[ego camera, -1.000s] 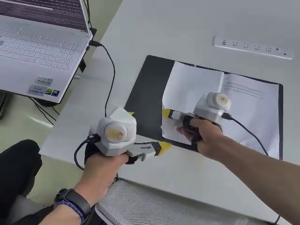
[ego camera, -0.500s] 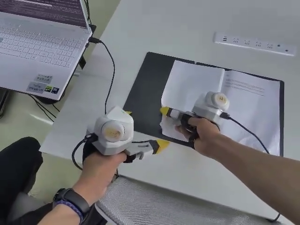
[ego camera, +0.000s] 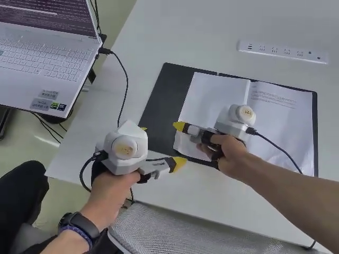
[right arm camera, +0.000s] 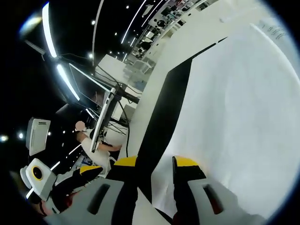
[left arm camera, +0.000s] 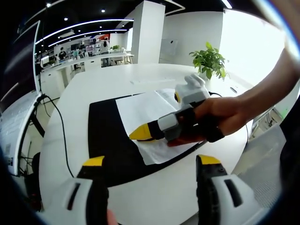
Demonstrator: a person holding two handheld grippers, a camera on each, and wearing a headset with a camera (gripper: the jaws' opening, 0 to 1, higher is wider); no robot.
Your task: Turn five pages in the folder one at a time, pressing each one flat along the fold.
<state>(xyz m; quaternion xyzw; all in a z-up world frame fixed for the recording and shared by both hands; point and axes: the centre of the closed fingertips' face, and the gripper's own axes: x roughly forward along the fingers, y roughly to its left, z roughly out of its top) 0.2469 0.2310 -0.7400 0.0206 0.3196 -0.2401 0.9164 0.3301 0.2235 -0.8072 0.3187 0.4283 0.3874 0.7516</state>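
A black folder (ego camera: 159, 106) lies open on the white table, with white pages in it. My right gripper (ego camera: 179, 126) is shut on the left edge of a blank page (ego camera: 212, 100), which it holds lifted a little over the folder's left cover. In the right gripper view the page (right arm camera: 234, 108) runs down between the right gripper's (right arm camera: 154, 162) yellow tips, beside the folder (right arm camera: 171, 98). My left gripper (ego camera: 179, 162) hovers open over the table's front edge, just short of the folder (left arm camera: 105, 131). It (left arm camera: 151, 161) has nothing between its jaws and faces the right gripper (left arm camera: 140, 133).
An open laptop (ego camera: 42, 47) stands at the far left, and its black cable (ego camera: 124, 79) runs along the folder's left side. A white power strip (ego camera: 280, 52) lies at the back right. A printed sheet (ego camera: 286, 121) covers the folder's right half.
My right gripper has drawn the page's edge a little to the left over the black cover. The left gripper has drifted slightly left and stays open.
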